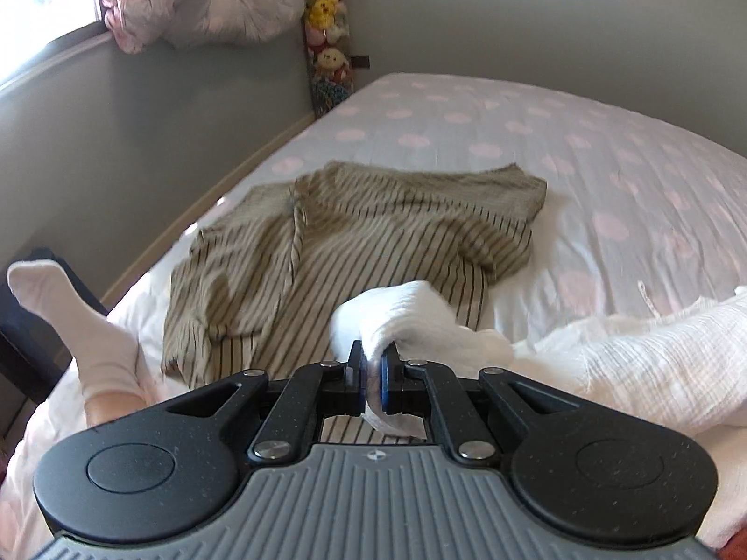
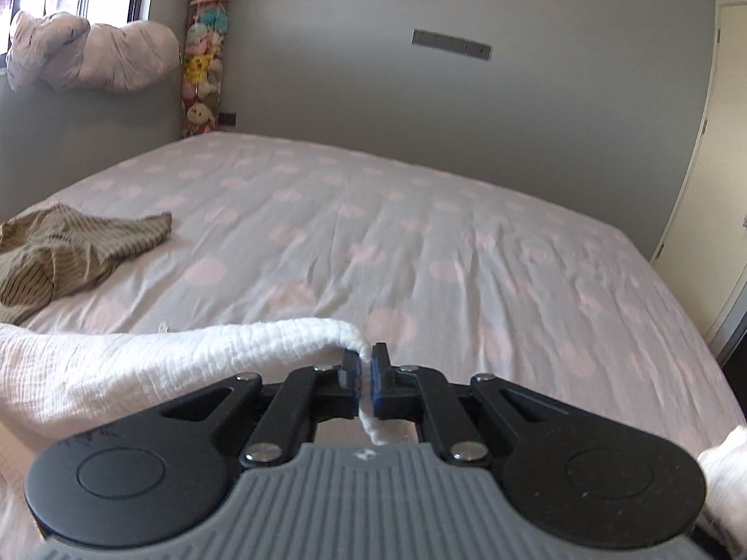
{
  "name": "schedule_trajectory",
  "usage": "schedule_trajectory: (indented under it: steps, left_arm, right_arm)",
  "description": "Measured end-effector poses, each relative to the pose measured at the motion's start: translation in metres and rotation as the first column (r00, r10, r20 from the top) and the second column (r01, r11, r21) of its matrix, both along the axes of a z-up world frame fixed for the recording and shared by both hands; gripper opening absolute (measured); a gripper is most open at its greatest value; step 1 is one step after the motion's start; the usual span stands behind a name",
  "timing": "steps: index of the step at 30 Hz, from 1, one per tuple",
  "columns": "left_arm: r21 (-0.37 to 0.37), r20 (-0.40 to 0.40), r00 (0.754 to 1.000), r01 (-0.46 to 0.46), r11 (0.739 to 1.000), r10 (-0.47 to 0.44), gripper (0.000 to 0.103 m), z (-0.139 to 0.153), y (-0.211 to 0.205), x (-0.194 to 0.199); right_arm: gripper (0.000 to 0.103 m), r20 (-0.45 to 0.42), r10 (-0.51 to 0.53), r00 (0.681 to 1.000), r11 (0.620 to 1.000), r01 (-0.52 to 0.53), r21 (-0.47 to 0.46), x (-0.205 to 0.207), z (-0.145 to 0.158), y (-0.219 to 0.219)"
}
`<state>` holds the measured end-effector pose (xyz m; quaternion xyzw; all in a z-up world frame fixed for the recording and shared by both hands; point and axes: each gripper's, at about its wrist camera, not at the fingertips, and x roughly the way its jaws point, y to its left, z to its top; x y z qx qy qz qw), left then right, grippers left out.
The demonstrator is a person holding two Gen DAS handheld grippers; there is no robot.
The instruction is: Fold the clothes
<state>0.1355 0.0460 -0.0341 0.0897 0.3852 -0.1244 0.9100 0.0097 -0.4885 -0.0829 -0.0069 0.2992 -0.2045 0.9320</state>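
Note:
A white crinkled garment (image 1: 630,354) stretches between both grippers above the near part of the bed. My left gripper (image 1: 372,364) is shut on one bunched end of it. My right gripper (image 2: 365,364) is shut on the other end (image 2: 261,340), with the cloth trailing off to the left. A tan striped garment (image 1: 327,252) lies crumpled on the bed just beyond the left gripper; it also shows at the left in the right wrist view (image 2: 60,252).
The bed (image 2: 420,242) has a pale sheet with pink dots. A foot in a white sock (image 1: 79,322) rests at the bed's near left. A grey wall (image 1: 140,140) runs along the left, with a rolled duvet (image 1: 200,4) on the sill and hanging plush toys (image 2: 203,70).

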Motion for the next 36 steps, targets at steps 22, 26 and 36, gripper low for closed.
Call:
schedule_trajectory:
  steps: [22,26,36]
  left_arm:
    - [0.032,-0.033,0.959,0.283,0.959,-0.282,0.054,-0.032,-0.066,0.002]
    - [0.043,-0.098,0.953,0.291,0.956,-0.286,0.055,-0.064,-0.081,0.029]
    - [0.034,-0.182,0.931,0.328,0.944,-0.317,0.055,-0.123,-0.115,0.065]
  right_arm:
    - [0.065,-0.093,0.383,0.919,0.922,-0.387,-0.028,0.088,-0.022,0.094]
    - [0.065,-0.121,0.422,0.899,0.906,-0.424,0.005,0.098,-0.046,0.109]
    - [0.066,-0.169,0.482,0.86,0.876,-0.476,0.079,0.093,-0.08,0.123]
